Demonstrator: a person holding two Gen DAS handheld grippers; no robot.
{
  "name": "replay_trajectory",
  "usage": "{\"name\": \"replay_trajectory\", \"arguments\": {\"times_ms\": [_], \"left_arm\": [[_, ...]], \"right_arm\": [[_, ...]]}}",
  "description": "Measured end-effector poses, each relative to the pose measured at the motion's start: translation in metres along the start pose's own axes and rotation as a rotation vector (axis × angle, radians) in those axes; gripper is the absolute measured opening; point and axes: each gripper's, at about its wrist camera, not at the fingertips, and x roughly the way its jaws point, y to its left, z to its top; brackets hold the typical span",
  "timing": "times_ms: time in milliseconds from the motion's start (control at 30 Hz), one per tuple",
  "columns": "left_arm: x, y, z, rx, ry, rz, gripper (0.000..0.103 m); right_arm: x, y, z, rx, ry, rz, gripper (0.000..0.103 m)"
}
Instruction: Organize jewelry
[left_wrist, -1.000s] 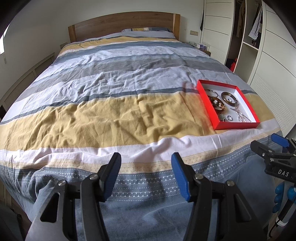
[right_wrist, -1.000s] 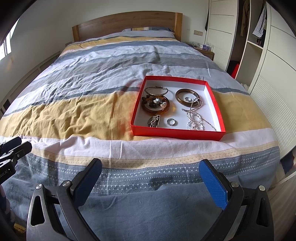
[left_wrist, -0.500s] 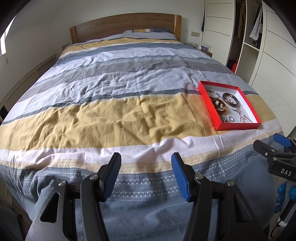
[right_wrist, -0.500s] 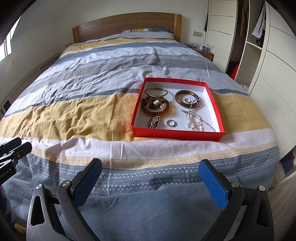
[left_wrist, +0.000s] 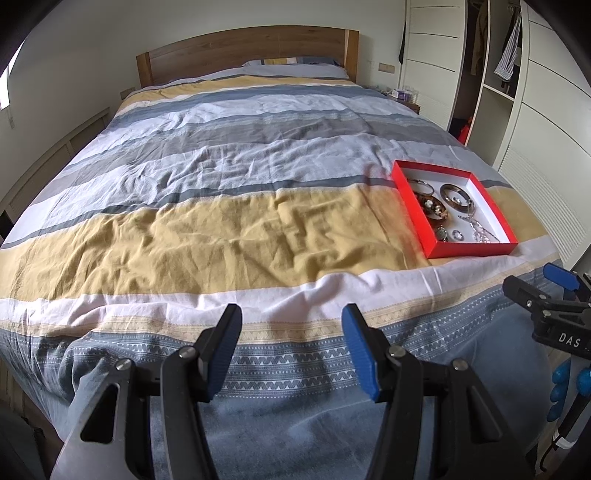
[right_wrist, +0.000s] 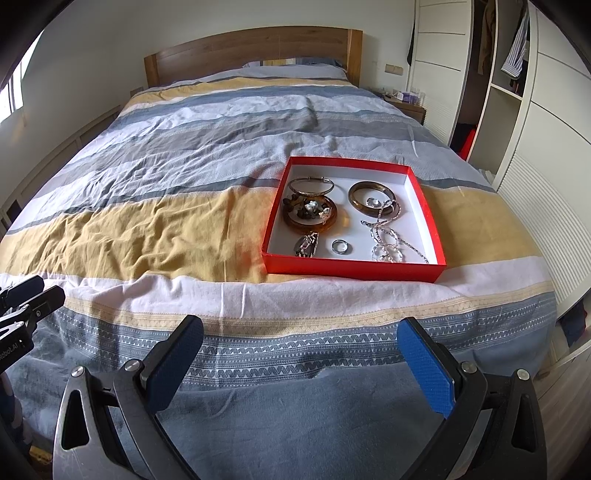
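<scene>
A red tray (right_wrist: 354, 271) with a white floor lies on the bed's yellow stripe, right of centre; it also shows in the left wrist view (left_wrist: 413, 201). In it lie a thin metal bangle (right_wrist: 311, 185), an amber bangle (right_wrist: 309, 218) with small pieces inside, a brown bangle (right_wrist: 371, 196), a silver ring (right_wrist: 339, 246), a pendant (right_wrist: 307, 244) and a silver chain (right_wrist: 388, 240). My right gripper (right_wrist: 301, 360) is open and empty over the bed's foot, short of the tray. My left gripper (left_wrist: 291, 347) is open and empty, left of the tray.
The striped duvet (left_wrist: 221, 229) covers the whole bed up to a wooden headboard (right_wrist: 251, 55). White wardrobes (right_wrist: 546, 122) with open shelves stand along the right. A nightstand (right_wrist: 408, 103) stands at the far right of the headboard.
Both grippers have drawn back a little from the bed, so the tray looks slightly farther off. Both stay open and empty.
</scene>
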Motion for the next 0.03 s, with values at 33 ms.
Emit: {"name": "replay_trajectory", "arguments": {"times_ms": [33], "left_arm": [[0.0, -0.0002, 0.0, -0.001, 0.0, 0.001, 0.054]], "right_arm": [[-0.0003, -0.0002, 0.0001, 0.0, 0.0, 0.0, 0.102]]}}
